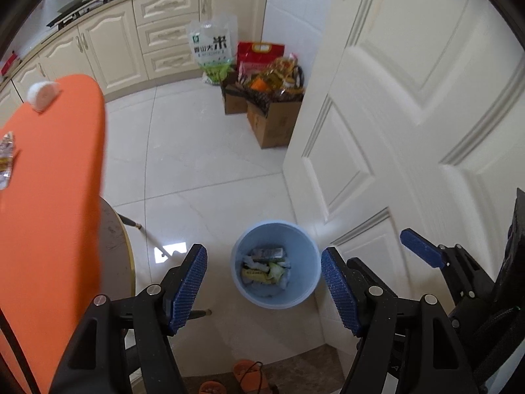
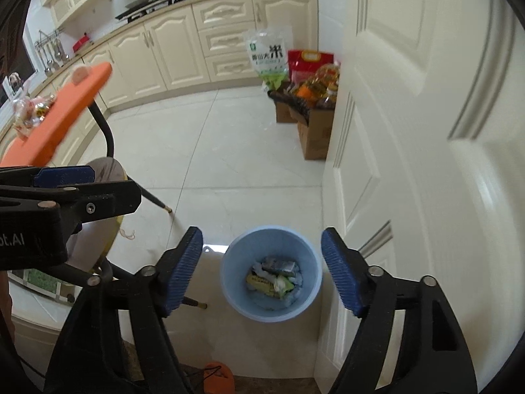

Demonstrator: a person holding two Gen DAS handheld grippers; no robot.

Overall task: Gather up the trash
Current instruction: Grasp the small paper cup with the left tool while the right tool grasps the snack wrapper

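Both pairs of jaws stand apart, nothing between: left gripper [image 1: 264, 290], right gripper [image 2: 262, 271]. Round pale-blue plastic bin [image 1: 241, 282], already holding wrappers, sits directly below on glossy white floor tiles [image 1: 203, 164], beside the cream panelled door [image 1: 410, 115]. Swing left next: a crumpled clear wrapper [image 1: 6, 157] and white paper wad [image 1: 42, 94] remain on the orange tabletop [image 1: 55, 197]. Grip wrapper mid-body. Cream kitchen cabinets [image 1: 108, 46] beyond.

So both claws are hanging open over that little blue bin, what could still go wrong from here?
1. More rubbish waits on the orange board: a white wad near its far end and a crinkly wrapper at its edge. A clumsy reach might knock them to the floor.
2. The blue bin is small and sits close to the door, so a drop from this height could miss.
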